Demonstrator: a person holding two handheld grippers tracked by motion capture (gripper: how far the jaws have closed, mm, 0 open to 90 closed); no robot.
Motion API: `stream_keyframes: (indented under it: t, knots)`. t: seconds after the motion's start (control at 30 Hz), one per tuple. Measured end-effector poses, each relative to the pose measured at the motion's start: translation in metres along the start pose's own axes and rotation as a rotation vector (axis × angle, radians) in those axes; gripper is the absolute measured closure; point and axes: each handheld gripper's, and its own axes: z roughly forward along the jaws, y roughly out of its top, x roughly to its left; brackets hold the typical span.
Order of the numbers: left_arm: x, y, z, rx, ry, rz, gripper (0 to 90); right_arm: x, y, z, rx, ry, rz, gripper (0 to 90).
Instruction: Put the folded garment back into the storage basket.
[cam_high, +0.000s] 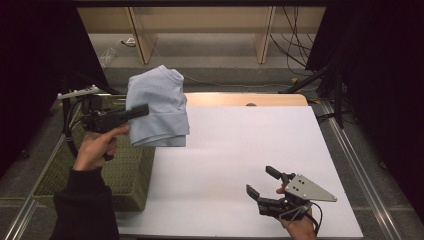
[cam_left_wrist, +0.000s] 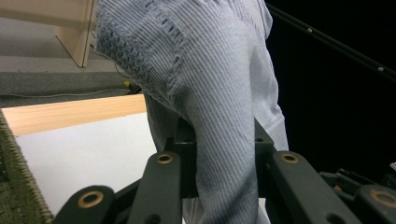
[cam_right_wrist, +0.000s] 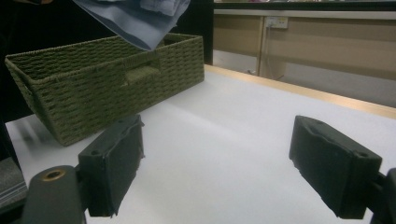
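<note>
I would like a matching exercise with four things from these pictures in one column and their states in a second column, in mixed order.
Things:
1. left gripper
2. right gripper
3. sweater
4. basket

States:
A. woven, olive green, at the table's left edge
B. open, holds nothing, low over the white table
C. pale blue, hangs in the air
D. shut on cloth

Pairs: 1-D, 2-B, 3-C, 4-A

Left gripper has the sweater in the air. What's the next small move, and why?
Probably carry it left, over the basket, then lower. The left gripper is shut on the sweater, which hangs above the basket's right edge and the table.
</note>
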Motion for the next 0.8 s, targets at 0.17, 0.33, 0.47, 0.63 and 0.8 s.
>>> stream_keyframes:
  t: [0.17, 0.33, 0.47, 0.63, 0.8]
  knots:
    - [0.005, 0.002, -0.013, -0.024, 0.017, -0.008, 72.3, 0.0, 0.0, 0.001, -0.003, 0.001, 0.002, 18.5]
    - [0.01, 0.004, -0.025, -0.041, 0.031, -0.012, 72.3, 0.001, 0.0, 0.001, -0.001, 0.003, 0.0, 18.5]
    - [0.013, 0.005, -0.036, -0.052, 0.042, -0.013, 72.3, 0.0, 0.0, 0.001, -0.003, 0.003, 0.001, 18.4]
    - [0.019, 0.006, -0.053, -0.076, 0.061, -0.022, 72.3, 0.001, 0.0, 0.001, 0.001, 0.003, -0.001, 18.4]
    - [0.023, 0.005, -0.06, -0.078, 0.079, -0.022, 72.3, 0.001, 0.0, 0.001, 0.004, 0.002, -0.001, 18.4]
